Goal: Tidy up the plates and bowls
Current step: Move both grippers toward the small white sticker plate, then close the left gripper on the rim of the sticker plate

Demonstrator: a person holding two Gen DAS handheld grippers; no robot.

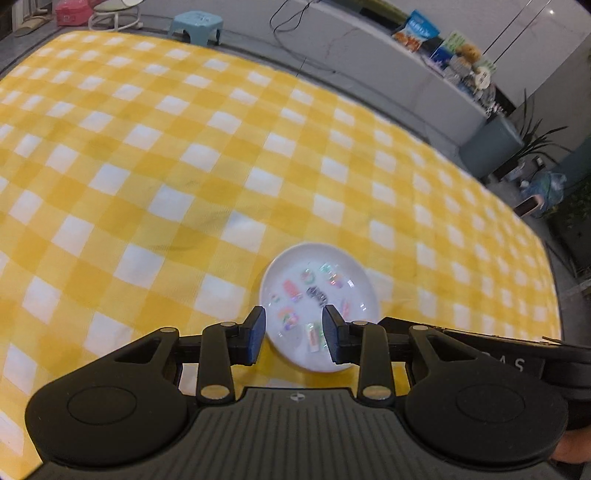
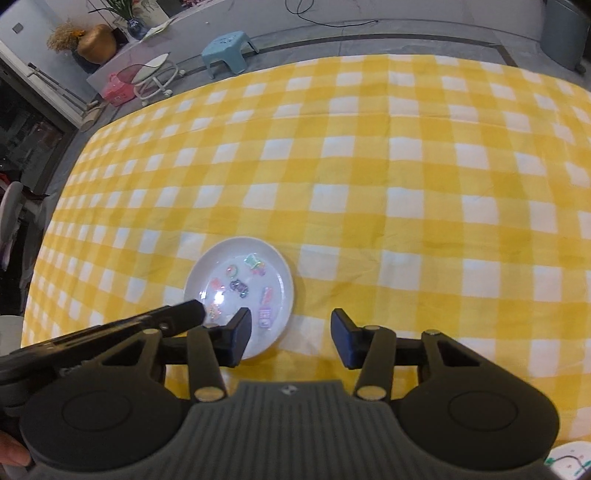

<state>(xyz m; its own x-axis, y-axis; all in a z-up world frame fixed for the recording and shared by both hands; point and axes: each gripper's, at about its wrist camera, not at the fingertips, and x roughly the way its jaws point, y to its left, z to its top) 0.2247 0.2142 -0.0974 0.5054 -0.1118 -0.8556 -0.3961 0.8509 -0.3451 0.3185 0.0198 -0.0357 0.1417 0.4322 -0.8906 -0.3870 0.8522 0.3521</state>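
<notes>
A small white plate (image 1: 320,291) with colourful stickers lies on the yellow checked tablecloth. In the left wrist view my left gripper (image 1: 293,336) is open and empty, hovering over the plate's near edge. In the right wrist view the same plate (image 2: 240,291) lies to the left; my right gripper (image 2: 291,338) is open and empty, its left finger over the plate's near right rim. The left gripper's body (image 2: 110,332) reaches in from the left beside it. The edge of another white dish (image 2: 570,461) with markings shows at the bottom right corner.
The tablecloth (image 1: 184,166) covers the whole table. Beyond its far edge stand a blue stool (image 1: 197,24), a white stand (image 1: 114,14) and a pink box (image 1: 72,13) on the floor. A shelf with snack packets (image 1: 436,40) runs along the back right.
</notes>
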